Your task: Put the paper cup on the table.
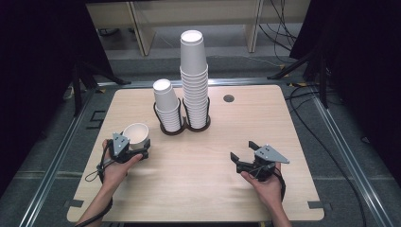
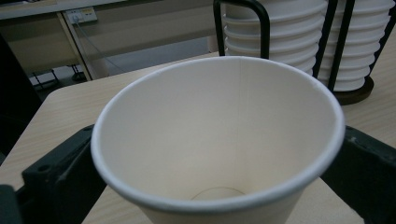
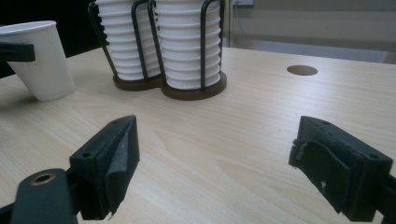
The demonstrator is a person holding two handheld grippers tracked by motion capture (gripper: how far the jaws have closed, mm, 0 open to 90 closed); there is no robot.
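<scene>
- A single white paper cup (image 1: 136, 134) is seen near the left edge of the wooden table (image 1: 203, 189), tilted, with its mouth turned up toward the high camera
- The cup is set between the jaws of the left gripper (image 1: 137, 150); in the left gripper view the cup (image 2: 219, 140) is flanked by a black jaw on each side at its rim
- It cannot be told from the pictures whether the pads press on the cup wall or merely stand beside it
- The right gripper (image 1: 241, 153) is held low over the right part of the table, its jaws spread wide with nothing between them; bare wood is seen between them in the right gripper view (image 3: 210, 168)
- Two stacks of paper cups are kept in a double wire holder (image 1: 182, 127) behind the cup: a short stack (image 1: 166, 106) on the left and a tall stack (image 1: 194, 78) on the right
- The single cup is placed just in front of the short stack, apart from the holder
- A small round hole (image 1: 229, 98) is visible in the tabletop to the right of the holder
</scene>
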